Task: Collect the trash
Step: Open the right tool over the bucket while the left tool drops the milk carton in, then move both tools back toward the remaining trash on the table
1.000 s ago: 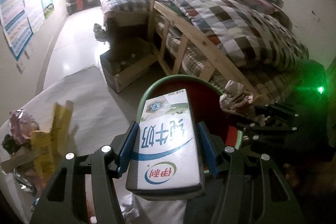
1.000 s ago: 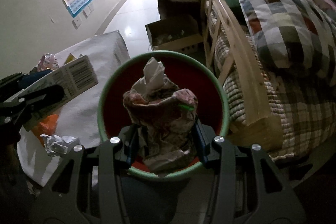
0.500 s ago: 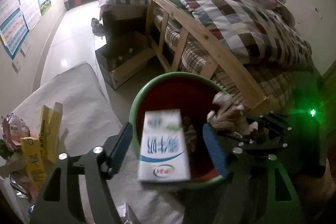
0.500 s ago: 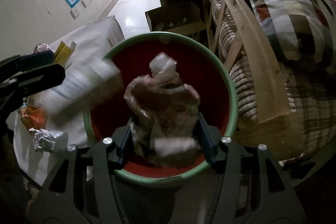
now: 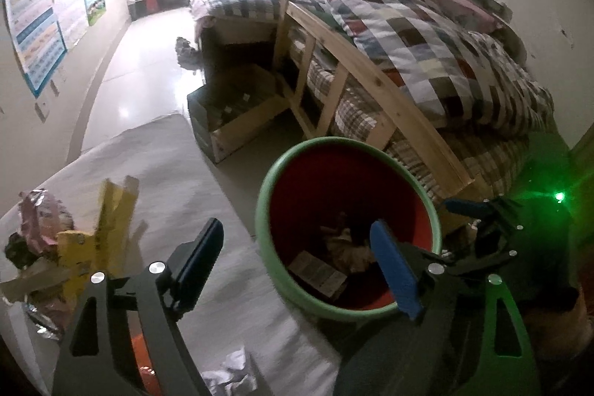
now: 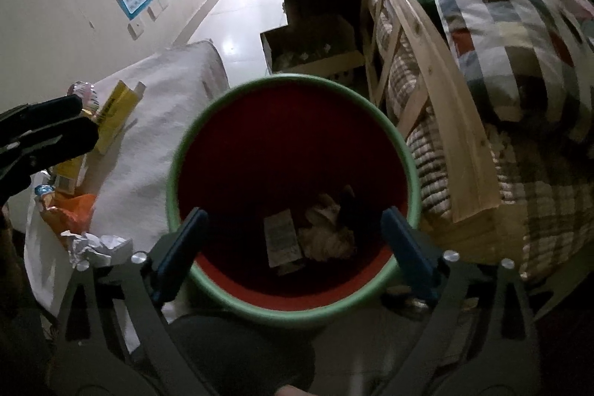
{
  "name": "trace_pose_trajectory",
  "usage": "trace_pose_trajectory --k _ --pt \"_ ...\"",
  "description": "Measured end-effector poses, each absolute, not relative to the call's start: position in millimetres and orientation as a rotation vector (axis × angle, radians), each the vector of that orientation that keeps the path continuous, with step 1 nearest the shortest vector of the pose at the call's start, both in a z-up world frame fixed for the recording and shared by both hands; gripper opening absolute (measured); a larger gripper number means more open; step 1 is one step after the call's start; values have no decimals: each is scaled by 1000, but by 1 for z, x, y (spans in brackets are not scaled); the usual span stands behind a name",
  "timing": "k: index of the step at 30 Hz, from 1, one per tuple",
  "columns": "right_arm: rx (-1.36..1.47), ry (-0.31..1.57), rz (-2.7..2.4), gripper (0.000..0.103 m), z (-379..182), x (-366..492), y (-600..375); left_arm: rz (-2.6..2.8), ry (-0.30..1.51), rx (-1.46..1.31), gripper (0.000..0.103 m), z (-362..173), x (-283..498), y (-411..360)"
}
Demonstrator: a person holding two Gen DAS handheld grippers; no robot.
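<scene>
A green-rimmed red bin (image 5: 260,210) (image 6: 178,154) stands on the floor beside the table. A milk carton (image 5: 317,271) (image 6: 281,240) and a crumpled wrapper (image 5: 347,245) (image 6: 326,232) lie at its bottom. My left gripper (image 5: 297,255) is open and empty at the bin's left rim, over the table edge. My right gripper (image 6: 293,247) is open and empty right above the bin. More trash lies on the table: a yellow box (image 5: 107,229) (image 6: 111,115), a foil wrapper (image 5: 37,221), crumpled paper (image 5: 230,373) (image 6: 94,245) and an orange wrapper (image 6: 70,210).
The table has a white cloth (image 5: 167,180) (image 6: 167,91). A wooden bed frame (image 5: 371,91) (image 6: 427,73) with checked bedding stands right behind the bin. A wooden crate (image 5: 237,117) lies on the floor by the bed. The tiled aisle runs along the left wall.
My left gripper opened and the milk carton fell into the bin. My right gripper opened and the crumpled wrapper dropped in too. Both grippers are empty now.
</scene>
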State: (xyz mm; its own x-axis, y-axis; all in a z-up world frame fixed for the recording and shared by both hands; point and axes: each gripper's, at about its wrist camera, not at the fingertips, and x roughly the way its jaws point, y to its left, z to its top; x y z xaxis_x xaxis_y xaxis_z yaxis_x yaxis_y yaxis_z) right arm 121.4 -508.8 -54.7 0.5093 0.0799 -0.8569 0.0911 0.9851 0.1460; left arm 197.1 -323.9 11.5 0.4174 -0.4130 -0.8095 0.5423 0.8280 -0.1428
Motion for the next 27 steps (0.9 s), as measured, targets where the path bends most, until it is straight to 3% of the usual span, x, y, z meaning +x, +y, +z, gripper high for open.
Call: trace_pose_trajectory --k 8,27 --pt "144 1006 35 98 -29 121 -467 -500 932 110 91 30 191 -255" --pt "-9 1005 242 98 -13 130 -295 -241 952 -23 92 19 158 -51"
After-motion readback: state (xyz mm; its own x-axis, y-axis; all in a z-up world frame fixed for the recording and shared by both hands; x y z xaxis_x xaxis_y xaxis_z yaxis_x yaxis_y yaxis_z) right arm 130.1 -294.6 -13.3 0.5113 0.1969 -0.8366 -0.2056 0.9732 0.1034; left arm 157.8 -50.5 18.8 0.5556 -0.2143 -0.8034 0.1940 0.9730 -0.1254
